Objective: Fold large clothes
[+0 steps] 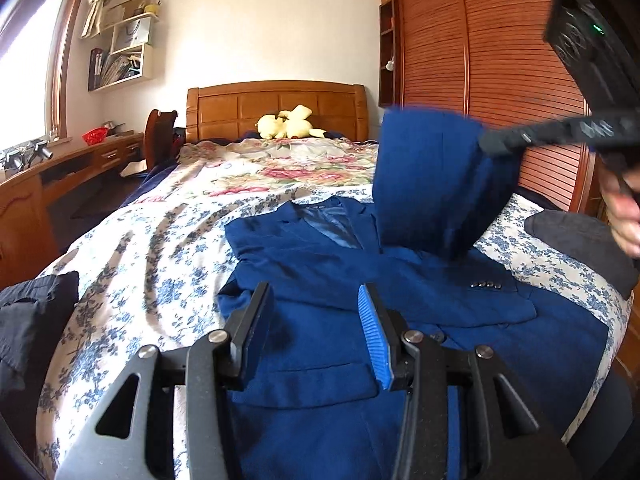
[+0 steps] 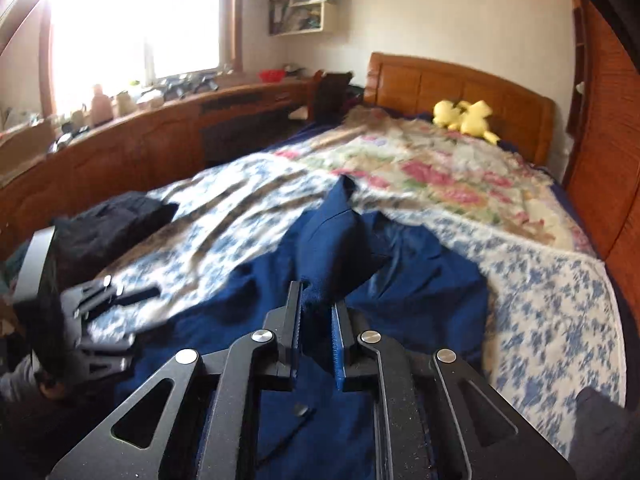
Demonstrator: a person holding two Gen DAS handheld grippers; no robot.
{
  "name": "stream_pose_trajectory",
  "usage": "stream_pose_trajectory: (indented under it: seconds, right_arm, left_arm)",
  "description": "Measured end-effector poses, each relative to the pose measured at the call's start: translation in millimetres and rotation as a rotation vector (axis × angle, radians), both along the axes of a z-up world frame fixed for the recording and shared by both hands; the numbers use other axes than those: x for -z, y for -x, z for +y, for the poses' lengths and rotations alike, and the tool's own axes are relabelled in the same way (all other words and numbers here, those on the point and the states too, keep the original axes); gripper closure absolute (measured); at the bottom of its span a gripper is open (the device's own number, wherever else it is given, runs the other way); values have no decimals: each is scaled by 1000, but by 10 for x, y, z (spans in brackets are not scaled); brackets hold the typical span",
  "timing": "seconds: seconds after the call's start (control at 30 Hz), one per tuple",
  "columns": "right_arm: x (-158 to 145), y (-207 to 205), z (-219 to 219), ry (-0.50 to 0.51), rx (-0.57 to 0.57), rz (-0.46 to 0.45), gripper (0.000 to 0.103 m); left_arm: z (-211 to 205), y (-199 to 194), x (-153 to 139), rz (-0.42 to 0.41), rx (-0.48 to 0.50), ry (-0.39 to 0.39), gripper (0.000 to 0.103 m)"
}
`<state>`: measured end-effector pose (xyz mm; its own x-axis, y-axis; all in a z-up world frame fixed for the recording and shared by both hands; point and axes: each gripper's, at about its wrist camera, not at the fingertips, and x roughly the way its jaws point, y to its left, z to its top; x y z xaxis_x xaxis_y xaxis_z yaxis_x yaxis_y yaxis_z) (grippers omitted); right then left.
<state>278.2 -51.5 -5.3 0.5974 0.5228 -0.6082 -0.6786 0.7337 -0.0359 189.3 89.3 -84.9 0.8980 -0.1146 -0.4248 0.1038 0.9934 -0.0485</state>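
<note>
A blue suit jacket [image 1: 320,264] lies front-up on the flowered bedspread [image 1: 160,264], collar toward the headboard. My left gripper [image 1: 316,300] hovers open above its lower part with nothing between the blue pads. At the upper right my right gripper [image 1: 486,146], held by a hand [image 1: 624,216], keeps one side of the jacket lifted in the air as a hanging flap [image 1: 436,184]. In the right wrist view the right gripper [image 2: 318,304] has a bunch of that blue cloth [image 2: 332,248] pinched at its narrowly parted tips. The left gripper [image 2: 100,304] shows blurred at the left.
Dark folded clothes [image 1: 36,320] lie at the bed's left edge and a dark grey piece [image 1: 580,240] at its right edge. A yellow plush toy [image 1: 288,124] sits by the wooden headboard [image 1: 276,104]. The wardrobe [image 1: 480,60] stands right, a desk [image 2: 160,132] left.
</note>
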Motion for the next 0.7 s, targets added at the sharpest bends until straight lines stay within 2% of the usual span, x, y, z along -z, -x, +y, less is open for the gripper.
stream_pose_trajectory:
  seconds: [0.03, 0.1, 0.23, 0.57, 0.7]
  right_arm:
    - [59, 53, -5, -10, -10, 23, 68]
    - [142, 155, -23, -16, -13, 39, 56]
    - [336, 236, -124, 3, -16, 44, 56]
    - [1109, -27, -706, 106, 148, 98, 56]
    - [1430, -146, -888, 118, 194, 124, 56]
  left_arm:
    - [13, 10, 15, 2, -2, -5, 60]
    - [35, 15, 52, 11, -5, -12, 60]
    - [47, -7, 89, 24, -1, -6, 60]
    - [-203, -129, 275, 81, 44, -49, 60]
    - [-248, -203, 408, 131, 80, -16, 60]
